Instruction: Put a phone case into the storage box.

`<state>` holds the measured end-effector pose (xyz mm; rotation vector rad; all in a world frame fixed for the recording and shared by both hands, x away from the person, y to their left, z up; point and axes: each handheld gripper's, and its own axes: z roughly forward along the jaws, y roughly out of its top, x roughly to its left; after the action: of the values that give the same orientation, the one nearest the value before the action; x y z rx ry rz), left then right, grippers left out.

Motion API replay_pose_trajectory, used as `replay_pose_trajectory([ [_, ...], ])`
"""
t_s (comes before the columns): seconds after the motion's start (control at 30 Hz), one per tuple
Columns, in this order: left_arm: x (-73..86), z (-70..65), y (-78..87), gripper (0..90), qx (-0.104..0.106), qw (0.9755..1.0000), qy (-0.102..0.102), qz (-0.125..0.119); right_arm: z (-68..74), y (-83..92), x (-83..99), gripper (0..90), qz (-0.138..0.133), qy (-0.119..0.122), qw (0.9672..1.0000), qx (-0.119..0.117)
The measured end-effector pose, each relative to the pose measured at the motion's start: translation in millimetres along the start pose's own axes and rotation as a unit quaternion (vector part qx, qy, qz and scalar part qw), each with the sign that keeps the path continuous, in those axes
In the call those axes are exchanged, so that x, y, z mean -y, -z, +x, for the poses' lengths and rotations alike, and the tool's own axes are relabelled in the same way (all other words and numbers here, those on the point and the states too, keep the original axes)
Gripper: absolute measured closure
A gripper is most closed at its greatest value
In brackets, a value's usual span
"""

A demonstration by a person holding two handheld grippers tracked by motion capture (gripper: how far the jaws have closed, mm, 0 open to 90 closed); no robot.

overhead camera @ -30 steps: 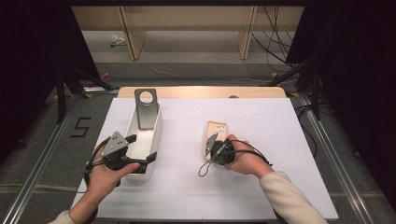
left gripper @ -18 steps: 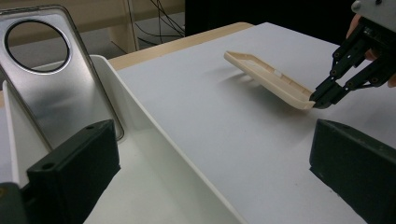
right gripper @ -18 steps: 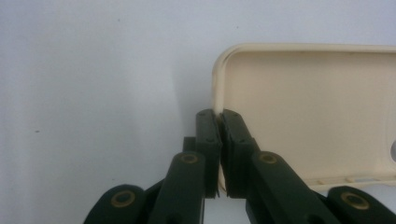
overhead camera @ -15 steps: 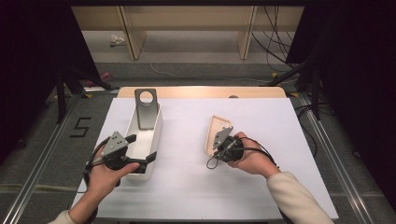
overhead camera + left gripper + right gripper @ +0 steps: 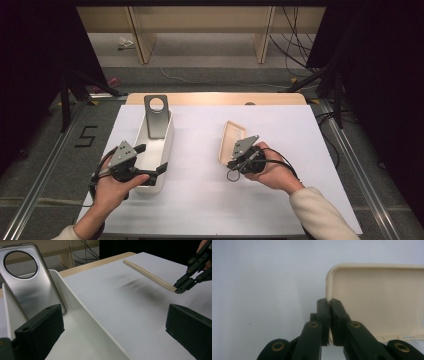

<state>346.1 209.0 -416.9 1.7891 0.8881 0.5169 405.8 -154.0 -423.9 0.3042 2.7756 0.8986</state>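
A cream phone case (image 5: 231,141) hangs tilted above the white table cover, its hollow side toward the right hand. My right gripper (image 5: 226,161) is shut on its lower edge; in the right gripper view the jaws (image 5: 329,307) pinch the rim of the cream case (image 5: 374,297). A white tray (image 5: 167,145) at the left holds a silver phone case (image 5: 156,117) with a round hole, leaning upright at its far end. My left gripper (image 5: 152,159) stands open at the tray's near end, one jaw inside it and one outside (image 5: 115,335), with the tray's wall (image 5: 82,317) between them.
The white cover (image 5: 280,200) lies over a wooden table whose far edge (image 5: 215,98) shows. Beyond are shelf legs and loose cables (image 5: 295,60) on the floor. A "5" mark (image 5: 86,135) is on the floor at the left.
My right gripper has lifted the cream case off the table and tipped it up on edge, moving slightly right. The left gripper has stayed put.
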Motion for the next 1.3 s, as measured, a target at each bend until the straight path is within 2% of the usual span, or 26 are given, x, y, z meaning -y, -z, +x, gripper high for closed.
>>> replay_pose_trajectory([
  [0.87,-4.2,-0.8,-1.1,2.2,0.000,1.0000,0.000,-0.002,22.1,13.6,3.9,87.3,-0.038,0.006,0.9992,-0.013],
  [1.07,-13.6,-4.2,-4.3,3.6,0.004,1.0000,0.001,-0.002,27.5,14.7,4.6,87.3,-0.042,0.009,0.9989,-0.017],
  [1.3,-36.3,-10.0,-13.1,4.5,0.011,0.9999,-0.007,0.002,32.1,17.6,3.9,87.3,-0.048,0.014,0.9986,-0.018],
])
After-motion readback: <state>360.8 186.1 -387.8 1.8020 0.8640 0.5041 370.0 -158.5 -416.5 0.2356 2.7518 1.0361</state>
